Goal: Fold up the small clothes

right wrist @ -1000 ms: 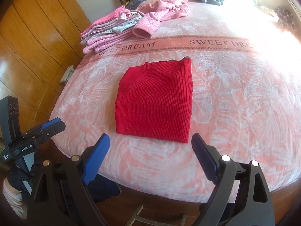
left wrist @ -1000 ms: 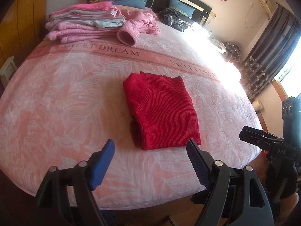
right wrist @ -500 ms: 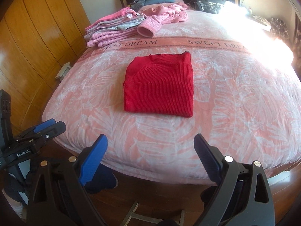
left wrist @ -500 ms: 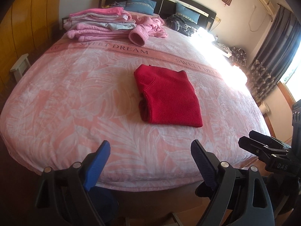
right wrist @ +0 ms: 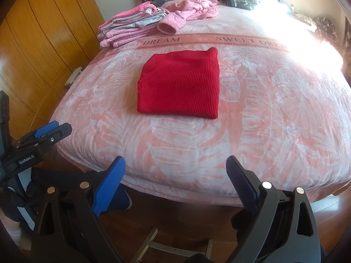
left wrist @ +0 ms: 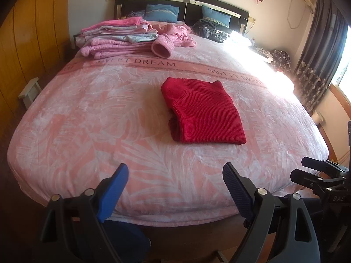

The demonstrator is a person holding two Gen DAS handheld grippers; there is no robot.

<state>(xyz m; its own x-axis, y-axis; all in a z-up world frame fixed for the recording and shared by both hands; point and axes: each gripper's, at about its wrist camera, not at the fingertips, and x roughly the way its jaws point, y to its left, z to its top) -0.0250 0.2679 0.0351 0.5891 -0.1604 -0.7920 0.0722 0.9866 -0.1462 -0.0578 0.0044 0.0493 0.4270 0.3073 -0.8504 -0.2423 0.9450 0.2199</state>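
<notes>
A stack of folded pink clothes (left wrist: 118, 37) sits at the bed's far left corner. A folded red knit sweater (left wrist: 204, 111) lies flat mid-bed on the pink "SWEET DREAM" blanket (left wrist: 87, 118). The left gripper (left wrist: 175, 182) and right gripper (right wrist: 175, 173) hover off the foot edge, jaws spread wide, empty.

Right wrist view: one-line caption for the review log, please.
Folded red sweater lies flat on the pink bedspread; the open right gripper is off the bed's foot, empty, pink folded stack behind.
</notes>
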